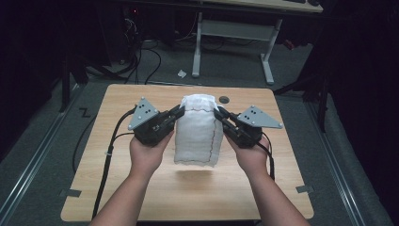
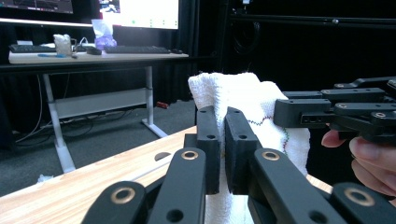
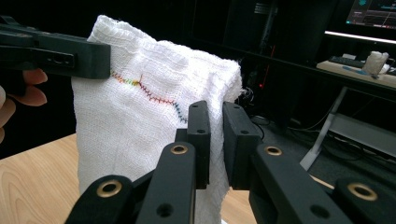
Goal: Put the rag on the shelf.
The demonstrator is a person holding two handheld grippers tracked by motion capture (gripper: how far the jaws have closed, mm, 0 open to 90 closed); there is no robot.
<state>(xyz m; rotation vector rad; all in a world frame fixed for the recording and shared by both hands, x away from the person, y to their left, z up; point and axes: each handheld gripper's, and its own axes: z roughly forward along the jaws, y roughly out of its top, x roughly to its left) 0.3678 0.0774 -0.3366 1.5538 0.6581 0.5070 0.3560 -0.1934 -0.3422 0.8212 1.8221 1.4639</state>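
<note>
We hold a white cloth (image 1: pixel 199 129) up between us, above the counter (image 1: pixel 113 179), its shadow lying on the wood beneath. Our left hand-held gripper (image 1: pixel 179 111) pinches the cloth's upper left corner, jaws pressed together on the fabric, as its own view shows (image 2: pixel 221 154). Our right hand-held gripper (image 1: pixel 218 113) pinches the upper right corner the same way (image 3: pixel 215 144). The cloth hangs down folded, a line of coloured stitching (image 3: pixel 154 95) running across it. Its lower edge seems clear of the counter, though the high view leaves that uncertain.
</note>
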